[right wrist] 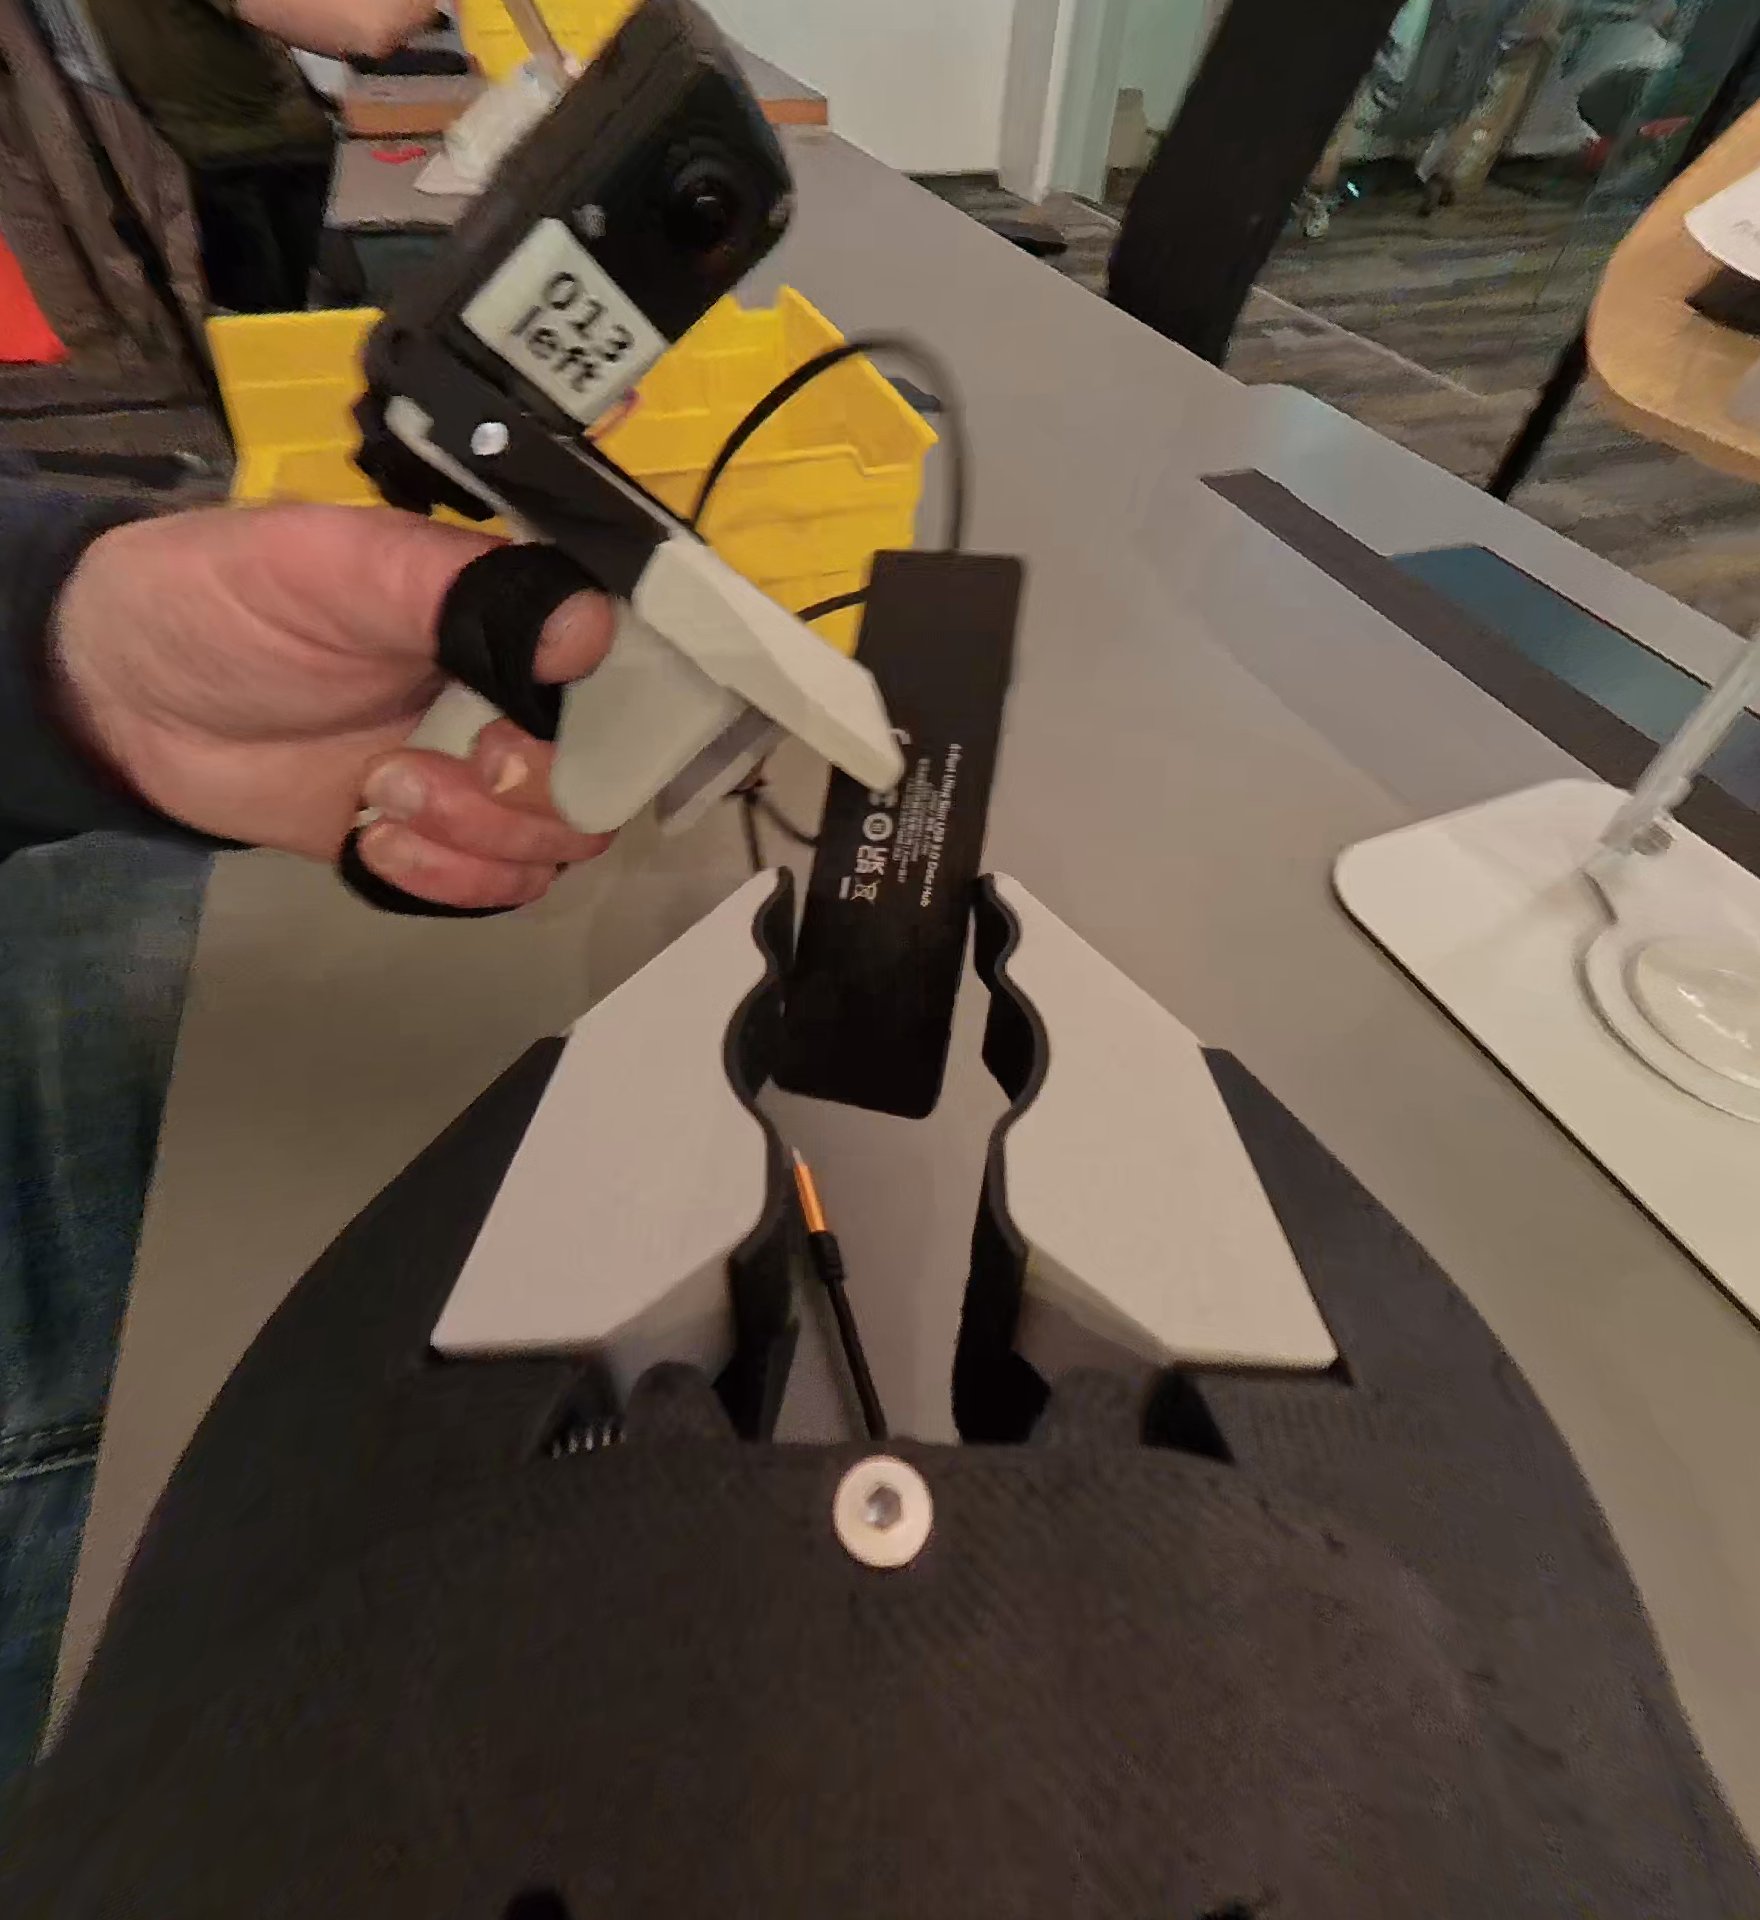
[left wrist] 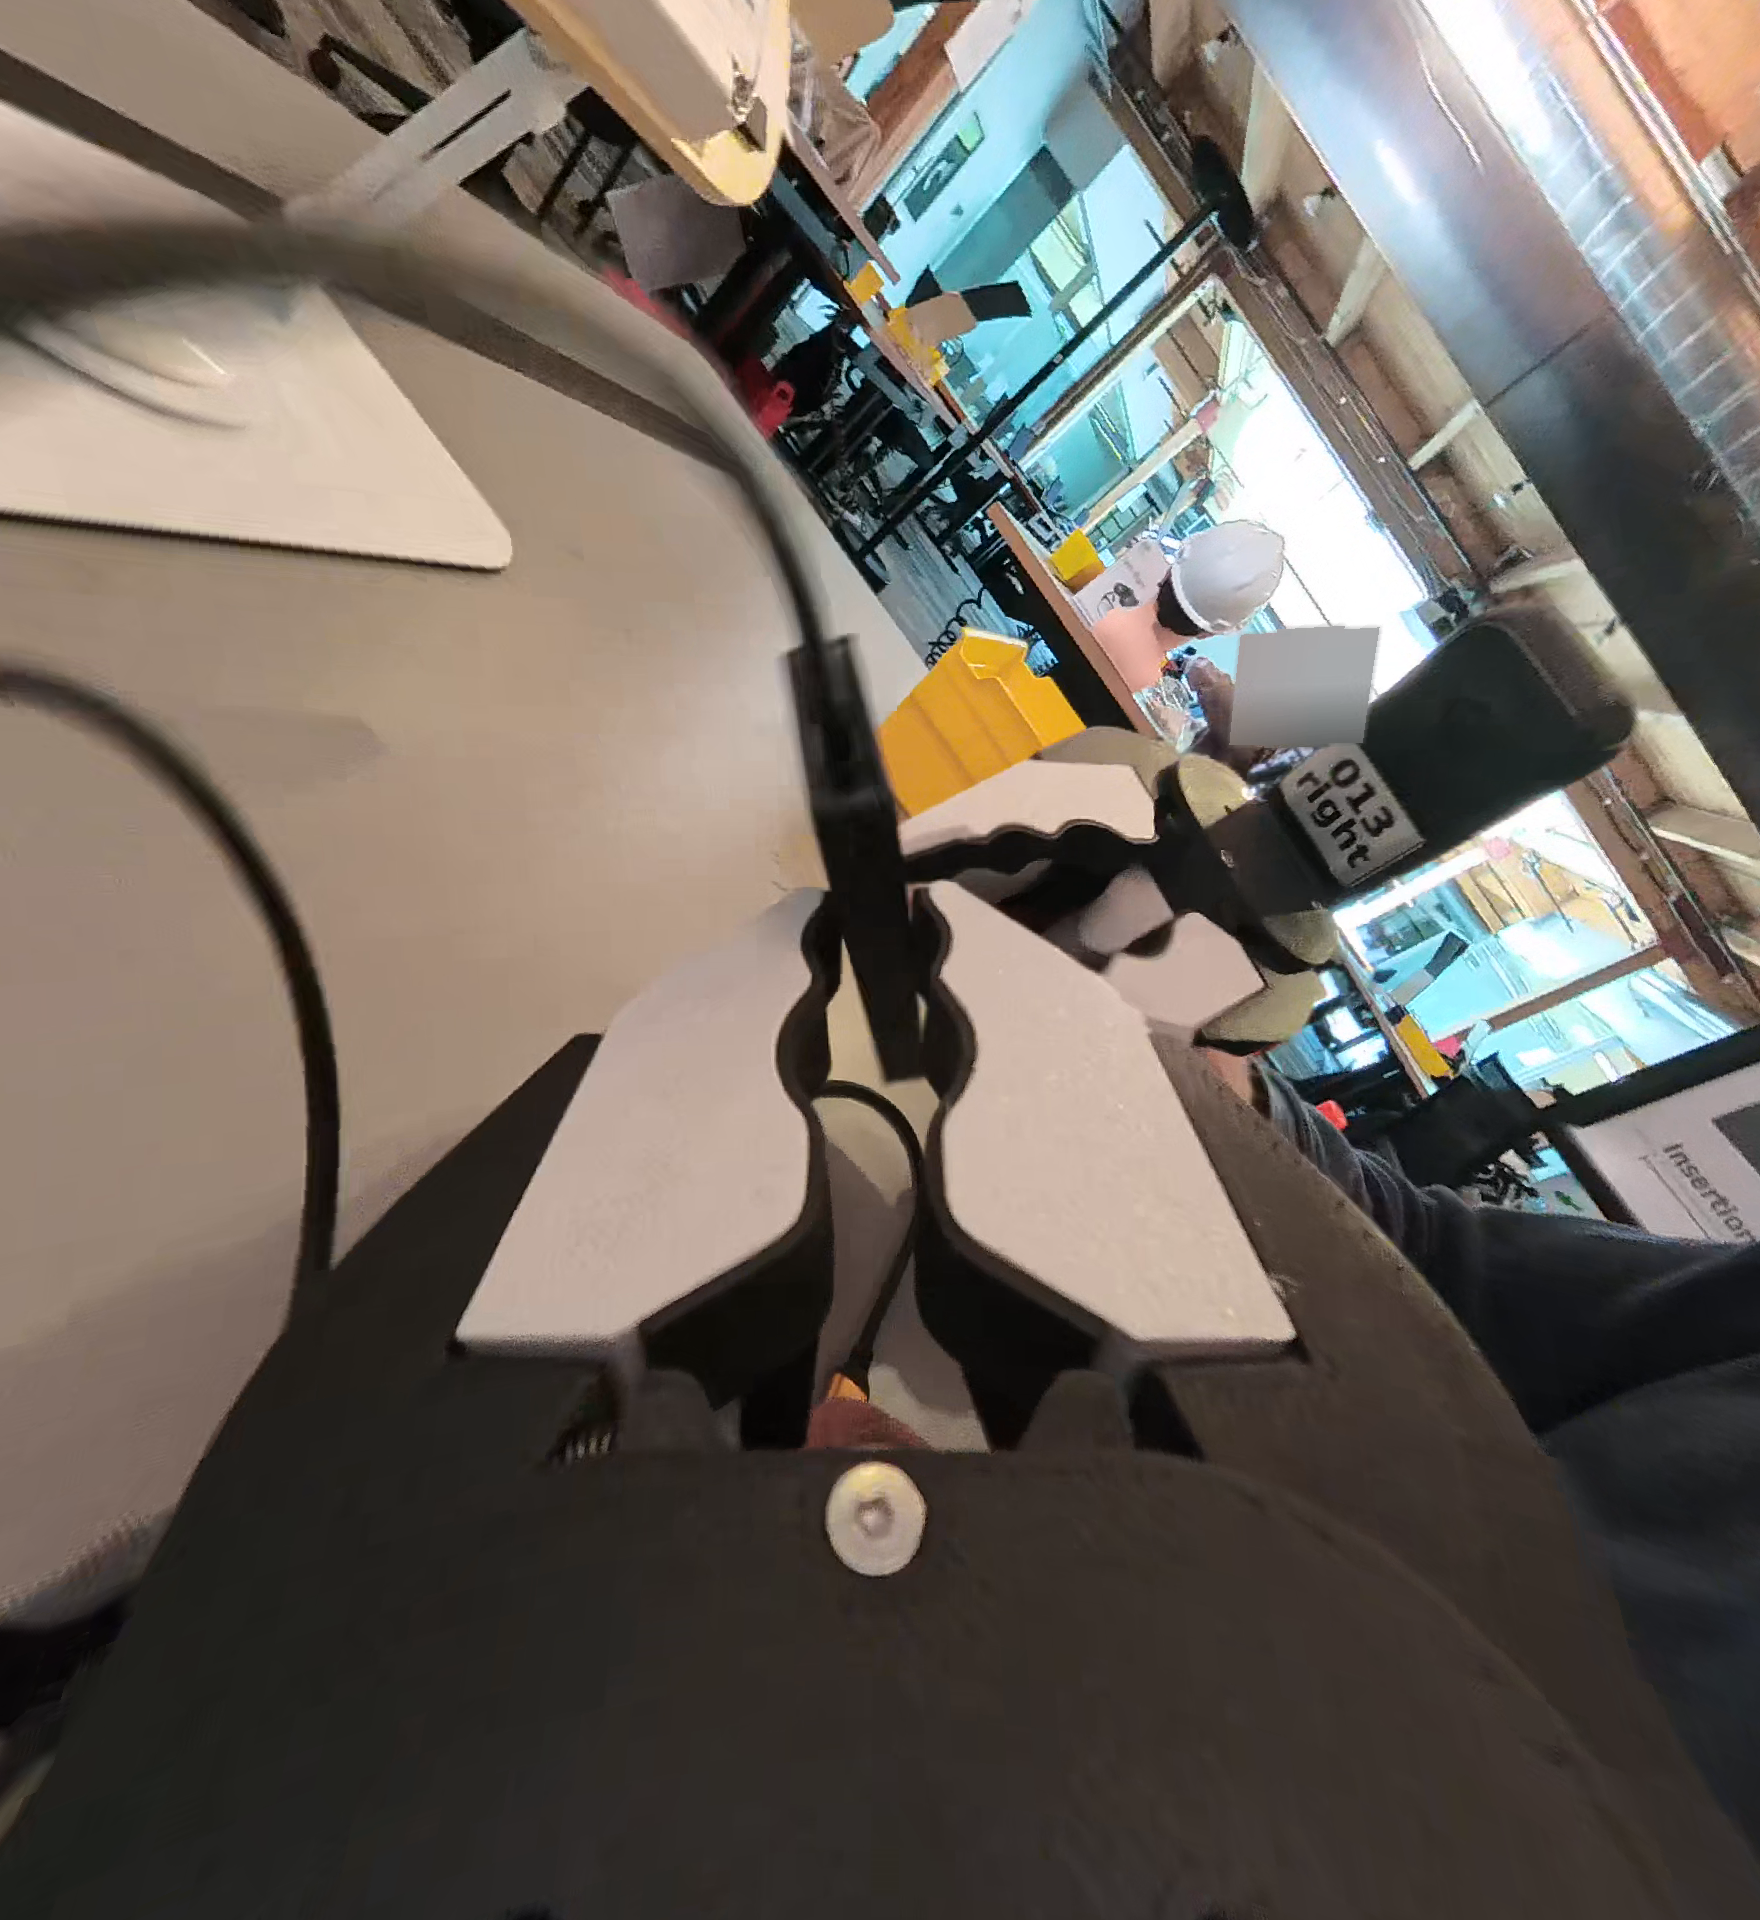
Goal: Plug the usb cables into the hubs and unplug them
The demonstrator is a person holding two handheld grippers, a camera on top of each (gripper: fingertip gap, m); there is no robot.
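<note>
Quick count: one black usb hub [right wrist: 891, 831] held up above the grey tabletop [right wrist: 1167, 727], two grippers, left gripper [left wrist: 874, 925] and right gripper [right wrist: 881, 914]. One yellow bin [right wrist: 803, 457] at the tabletop's far edge, one white mat [right wrist: 1478, 935] near its right edge.

Left gripper [left wrist: 881, 971] fingers nearly closed; right gripper [right wrist: 881, 940] fingers spread wider, both raised.

Left tongs [left wrist: 876, 977] pinch the thin black hub [left wrist: 860, 852] edge-on above the grey table [left wrist: 543, 779].
</note>
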